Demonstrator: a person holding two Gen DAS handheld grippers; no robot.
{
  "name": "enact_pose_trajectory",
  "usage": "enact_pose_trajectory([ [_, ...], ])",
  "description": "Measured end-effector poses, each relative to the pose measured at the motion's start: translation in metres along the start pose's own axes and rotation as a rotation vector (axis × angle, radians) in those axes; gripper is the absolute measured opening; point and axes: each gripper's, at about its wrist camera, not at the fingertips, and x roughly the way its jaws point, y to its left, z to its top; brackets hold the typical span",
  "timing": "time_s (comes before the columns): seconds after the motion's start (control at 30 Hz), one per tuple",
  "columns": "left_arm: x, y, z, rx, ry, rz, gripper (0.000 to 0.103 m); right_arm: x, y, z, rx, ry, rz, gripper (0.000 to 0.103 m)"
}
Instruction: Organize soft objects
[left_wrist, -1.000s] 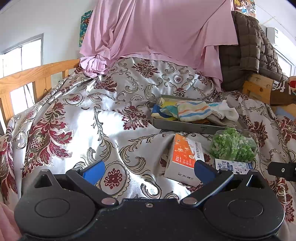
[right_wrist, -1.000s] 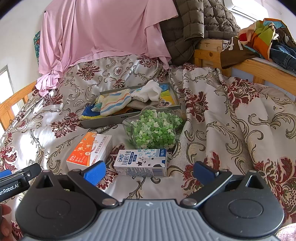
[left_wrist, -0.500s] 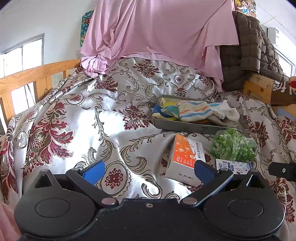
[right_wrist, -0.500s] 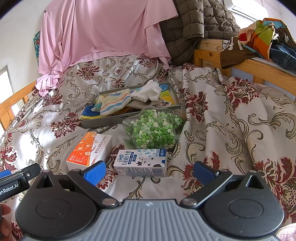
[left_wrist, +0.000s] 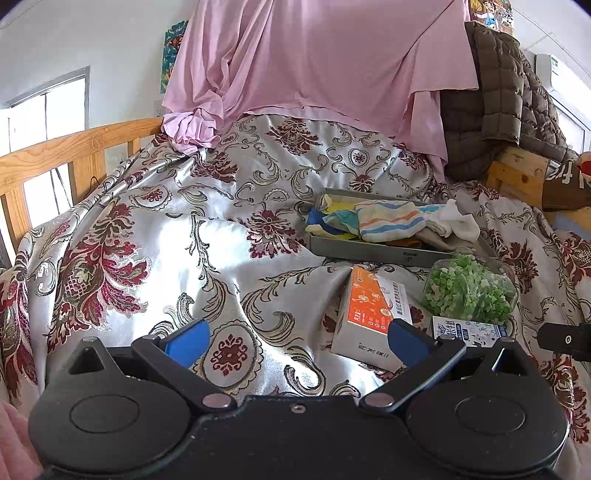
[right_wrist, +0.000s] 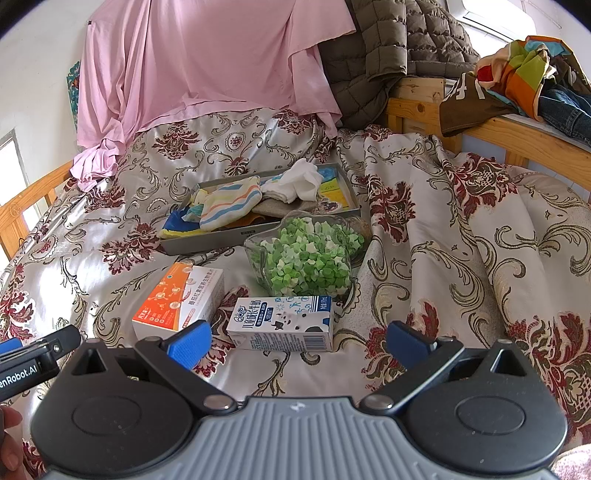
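Hovering low over a bed (left_wrist: 155, 236) draped in a shiny flowered cover, both tools are spread wide with nothing between their blue pads. The left tool (left_wrist: 297, 343) faces a broad bare stretch of cover on its left side, running up to the wooden rail (left_wrist: 74, 147). The right tool (right_wrist: 299, 341) sits just behind a milk carton (right_wrist: 282, 323), with open folded cover to its right as far as the far rail (right_wrist: 517, 129).

The soft things, a striped cloth (right_wrist: 231, 201), white socks (right_wrist: 295, 181) and other cloths, lie piled in a grey tray (right_wrist: 207, 242) mid-bed; a blue-and-yellow cloth (right_wrist: 177, 227) spills over the tray's left edge. What lies under the pile is hidden. In front of the tray stand a clear container of green bits (right_wrist: 310, 258), touching the tray's front wall, and an orange box (right_wrist: 179, 301) beside the carton.

In the left view the carton (left_wrist: 465, 328) is partly hidden behind the tool's right finger, and the other tool's tip is cut off at the right edge. A pink sheet (left_wrist: 314, 59) and a brown quilted jacket (right_wrist: 391, 48) hang behind. A fingertip (right_wrist: 9, 428) shows at the right view's lower left edge.
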Motion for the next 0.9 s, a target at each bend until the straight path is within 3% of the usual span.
enact_pose_trajectory([
  [0.77, 0.0003, -0.0017, 0.0006, 0.0, 0.001, 0.003, 0.102, 0.0001, -0.0001, 0.0003, 0.0, 0.001, 0.0, 0.103],
  [0.9, -0.0014, -0.0016, 0.0009, 0.016, -0.004, 0.046, 0.102, 0.0002, 0.0001, 0.0001, 0.001, 0.001, 0.0, 0.103],
])
